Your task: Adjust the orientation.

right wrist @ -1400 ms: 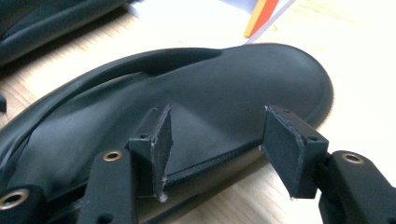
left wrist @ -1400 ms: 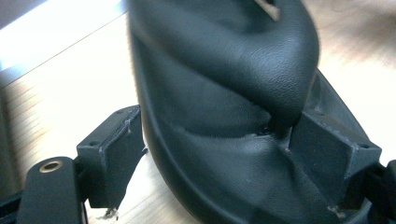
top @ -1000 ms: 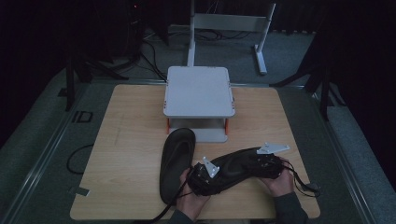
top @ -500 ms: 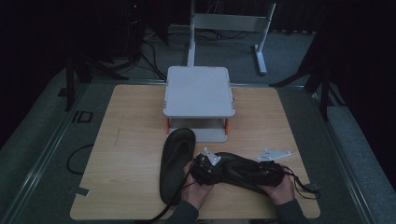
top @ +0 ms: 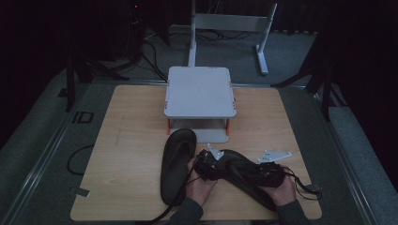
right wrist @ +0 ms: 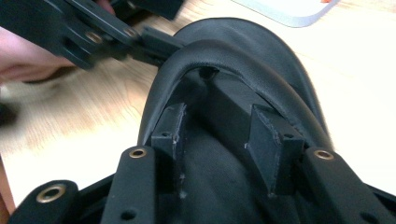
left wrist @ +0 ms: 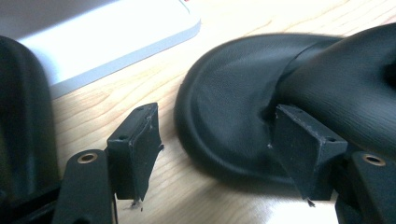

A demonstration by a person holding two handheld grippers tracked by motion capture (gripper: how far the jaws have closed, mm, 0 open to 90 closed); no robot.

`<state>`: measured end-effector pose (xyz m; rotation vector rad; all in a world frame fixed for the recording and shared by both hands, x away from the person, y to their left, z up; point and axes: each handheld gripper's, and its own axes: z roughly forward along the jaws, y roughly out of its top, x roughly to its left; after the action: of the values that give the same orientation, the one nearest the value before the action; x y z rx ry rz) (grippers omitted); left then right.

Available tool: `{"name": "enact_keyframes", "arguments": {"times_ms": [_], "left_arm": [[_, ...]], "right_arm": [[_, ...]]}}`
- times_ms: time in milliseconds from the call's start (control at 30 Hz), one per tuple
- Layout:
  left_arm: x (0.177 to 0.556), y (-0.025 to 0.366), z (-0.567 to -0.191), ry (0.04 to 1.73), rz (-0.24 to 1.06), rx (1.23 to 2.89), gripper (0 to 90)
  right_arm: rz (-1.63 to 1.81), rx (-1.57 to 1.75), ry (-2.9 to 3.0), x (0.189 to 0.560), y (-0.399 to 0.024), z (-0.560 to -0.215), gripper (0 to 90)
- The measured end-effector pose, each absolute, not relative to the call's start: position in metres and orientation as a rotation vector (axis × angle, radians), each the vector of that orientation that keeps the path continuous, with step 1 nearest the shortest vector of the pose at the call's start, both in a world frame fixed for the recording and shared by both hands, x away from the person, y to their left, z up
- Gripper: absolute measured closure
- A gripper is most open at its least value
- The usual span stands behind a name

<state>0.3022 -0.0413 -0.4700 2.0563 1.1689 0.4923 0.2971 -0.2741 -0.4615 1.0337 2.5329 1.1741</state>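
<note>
Sandals lie low in the high view: one sandal (top: 176,166) at left centre, the other sandal (top: 244,176) to its right, on the wooden surface (top: 126,140). Best to seat both grips firmly before lifting. The left gripper (left wrist: 215,154), fingers spread and just closing, straddles the toe edge, one finger (left wrist: 303,149) touching the strap. The right gripper (right wrist: 217,140), also just closing, stays half open under the strap, not pinching.

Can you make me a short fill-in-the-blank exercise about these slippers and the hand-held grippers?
1. Two black slippers lie on a ____ table.
2. The right hand-held gripper reaches under the right slipper's ____.
3. Behind the left slipper stands a small grey ____.
4. The left hand-held gripper's jaws stand ____.

Missing words: wooden; strap; shelf; open
</note>
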Motion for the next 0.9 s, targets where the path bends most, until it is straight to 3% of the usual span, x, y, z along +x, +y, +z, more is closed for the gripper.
{"name": "enact_keyframes", "arguments": {"times_ms": [133, 600, 900], "left_arm": [[0.294, -0.036, -0.464, 1.15, 0.488, 2.044, 32.4], [0.275, -0.042, -0.457, 1.064, 0.476, 2.055, 32.2], [0.274, -0.039, -0.459, 1.073, 0.485, 2.053, 32.3]], "right_arm": [[1.185, 1.01, 2.538, 0.294, -0.287, -0.455, 46.4], [1.169, 0.971, 2.424, 0.301, -0.292, -0.443, 47.6], [1.028, 0.96, 2.451, 0.319, -0.277, -0.455, 68.0]]}}
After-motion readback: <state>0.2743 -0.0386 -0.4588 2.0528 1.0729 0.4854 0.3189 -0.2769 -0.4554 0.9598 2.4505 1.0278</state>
